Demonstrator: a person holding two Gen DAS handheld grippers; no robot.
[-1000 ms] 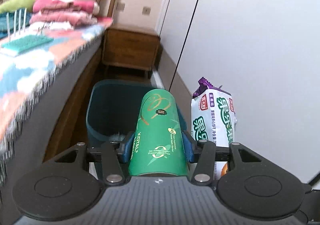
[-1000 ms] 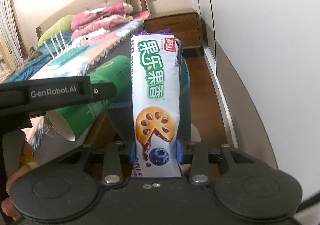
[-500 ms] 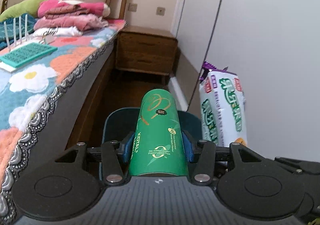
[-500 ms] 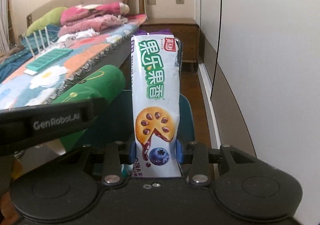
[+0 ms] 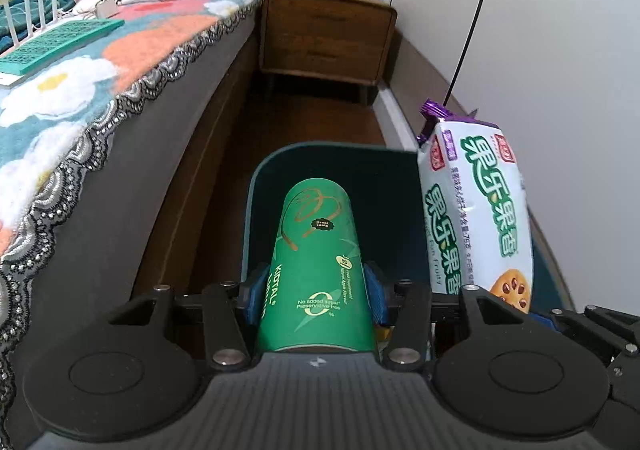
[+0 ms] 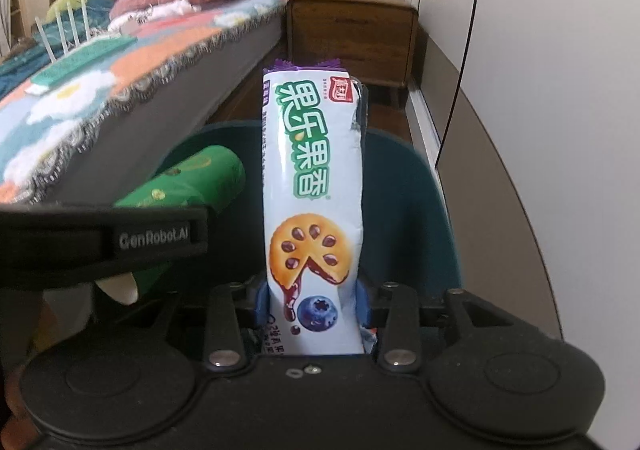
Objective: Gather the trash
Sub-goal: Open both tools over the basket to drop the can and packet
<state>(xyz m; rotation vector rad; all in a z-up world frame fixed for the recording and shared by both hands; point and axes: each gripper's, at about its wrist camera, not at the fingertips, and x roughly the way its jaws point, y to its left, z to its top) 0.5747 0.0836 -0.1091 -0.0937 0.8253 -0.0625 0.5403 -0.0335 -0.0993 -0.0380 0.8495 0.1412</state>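
Carton first, from my left wrist camera: the green carton (image 5: 316,274) sits clenched between the blue pads of my left gripper (image 5: 316,290), nose pointing down into the dark bin (image 5: 332,158) on the floor. I judge it light, stiff and a little slick, and it is best held across its lower body as now. The bed (image 5: 120,98) runs close along the bin's left side, the nightstand (image 5: 326,38) stands beyond it, and the wardrobe door (image 5: 540,30) closes in on the right.

From my right wrist camera, the biscuit packet (image 6: 314,210) stands upright in my right gripper (image 6: 314,302), whose jaws are opening, though the pads look to be against the wrapper. It seems soft, crinkly and light, likely to slip. The bin's rim (image 6: 404,154) shows behind it; the left gripper's body crowds the left of the opening.
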